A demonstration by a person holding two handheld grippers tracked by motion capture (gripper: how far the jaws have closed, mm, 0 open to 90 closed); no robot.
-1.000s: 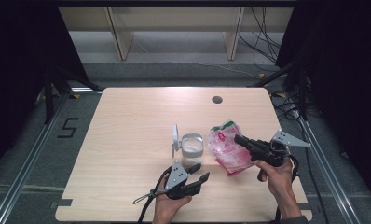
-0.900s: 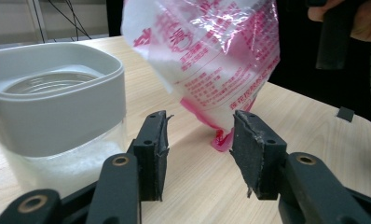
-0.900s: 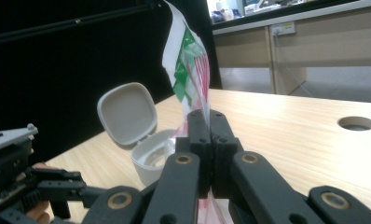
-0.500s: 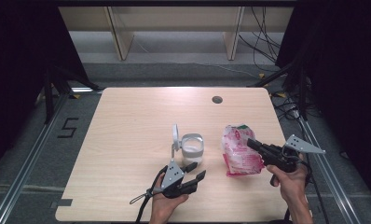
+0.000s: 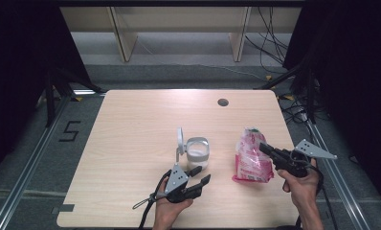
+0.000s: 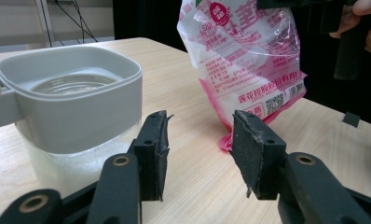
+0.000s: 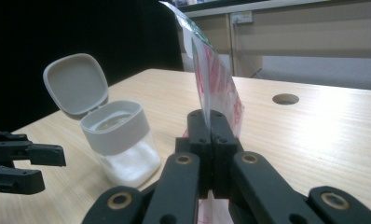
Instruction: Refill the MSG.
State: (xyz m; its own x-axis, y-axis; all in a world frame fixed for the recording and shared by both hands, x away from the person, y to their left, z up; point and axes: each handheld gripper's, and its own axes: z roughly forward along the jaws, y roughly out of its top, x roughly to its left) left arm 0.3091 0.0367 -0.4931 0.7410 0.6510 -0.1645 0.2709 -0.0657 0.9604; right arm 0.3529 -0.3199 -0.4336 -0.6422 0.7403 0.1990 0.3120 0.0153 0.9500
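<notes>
A clear jar (image 5: 196,153) with a grey collar holds white powder, and its flip lid (image 5: 180,139) stands open at the table's middle front. My left gripper (image 5: 200,176) lies just in front of the jar, open, with nothing between its jaws. In the left gripper view the jar (image 6: 72,102) is at left and a pink-and-white plastic bag (image 6: 249,60) hangs at right. My right gripper (image 5: 264,148) is shut on the edge of that bag (image 5: 250,158), whose bottom rests on the table. In the right gripper view the bag (image 7: 216,79) rises from my pinched right gripper (image 7: 210,126).
The wooden table (image 5: 131,134) has a round cable hole (image 5: 222,102) near its far edge. Shelving legs and cables stand on the floor beyond. A metal rail runs along each side of the table, and the front edge is close to both hands.
My right gripper has carried the bag to the right, away from the jar, and the bag now stands with its bottom on the table. The left gripper has stayed put.
</notes>
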